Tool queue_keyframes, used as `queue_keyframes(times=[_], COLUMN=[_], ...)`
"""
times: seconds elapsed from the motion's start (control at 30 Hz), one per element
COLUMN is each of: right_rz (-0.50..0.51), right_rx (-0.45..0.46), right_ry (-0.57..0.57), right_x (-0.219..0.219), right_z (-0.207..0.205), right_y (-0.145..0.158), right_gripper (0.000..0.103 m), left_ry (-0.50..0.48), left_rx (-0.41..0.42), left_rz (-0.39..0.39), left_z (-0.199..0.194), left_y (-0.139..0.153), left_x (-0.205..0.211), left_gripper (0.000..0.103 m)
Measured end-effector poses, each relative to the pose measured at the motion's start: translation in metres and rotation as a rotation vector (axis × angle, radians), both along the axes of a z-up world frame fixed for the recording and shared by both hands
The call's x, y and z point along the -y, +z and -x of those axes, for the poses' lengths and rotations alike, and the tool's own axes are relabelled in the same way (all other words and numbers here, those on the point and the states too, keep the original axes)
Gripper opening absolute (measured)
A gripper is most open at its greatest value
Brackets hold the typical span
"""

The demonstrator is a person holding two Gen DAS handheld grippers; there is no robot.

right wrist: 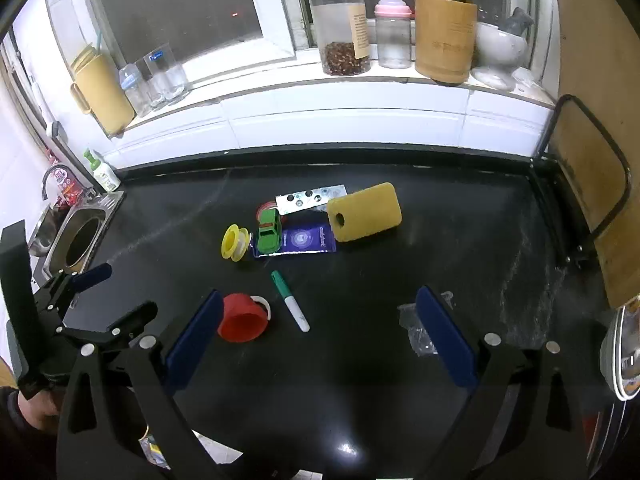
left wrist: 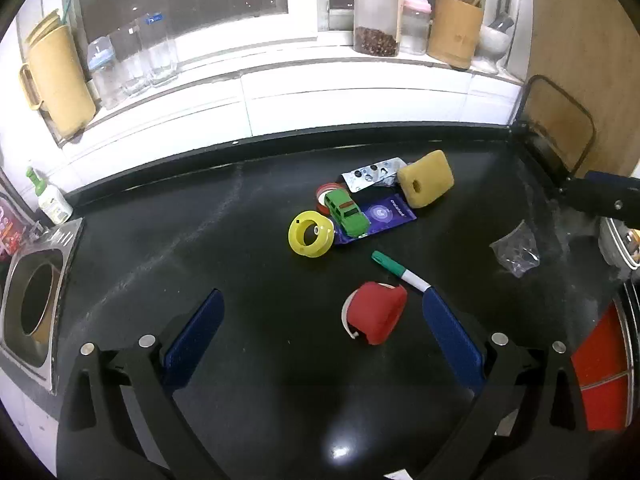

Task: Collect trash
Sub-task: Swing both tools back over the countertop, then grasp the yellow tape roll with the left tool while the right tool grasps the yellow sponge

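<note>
Both my grippers, left gripper (left wrist: 322, 318) and right gripper (right wrist: 318, 318), hang wide open, holding nothing. Biggest trash: purple wrapper (left wrist: 382, 216), pinned flat under the green toy car (left wrist: 346, 213), flimsy, so probably pinch a free corner. Crinkly clear plastic scrap (left wrist: 515, 250) sits off right; my right view half hides it behind a finger.

Bare counter (left wrist: 168, 248) lies left of the yellow spool (left wrist: 311, 239) cluster.
</note>
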State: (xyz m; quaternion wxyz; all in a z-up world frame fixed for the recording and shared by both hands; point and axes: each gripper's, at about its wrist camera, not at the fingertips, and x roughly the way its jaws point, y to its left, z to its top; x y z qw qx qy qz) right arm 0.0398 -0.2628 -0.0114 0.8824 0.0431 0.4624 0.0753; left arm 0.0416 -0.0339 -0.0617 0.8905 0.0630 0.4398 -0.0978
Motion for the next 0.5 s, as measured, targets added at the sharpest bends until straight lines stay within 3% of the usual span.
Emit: queue_keyframes(times=[0.27, 0.5], right_rz=[-0.008, -0.027], right_rx=[-0.03, -0.082], right_ry=[0.011, -0.018], right_x=[0.004, 0.019], right_z=[-0.036, -0.093], right_y=[-0.02, -0.062], right_gripper=[0.094, 0.094], left_ry=[-0.008, -0.006], left_rx=[-0.06, -0.119], left_rz=[0.008, 0.049], left_z=[-0.046, -0.097], left_y=[-0.035, -0.078], left_x=[-0.01, -0.016], left_gripper=[0.096, 0.096])
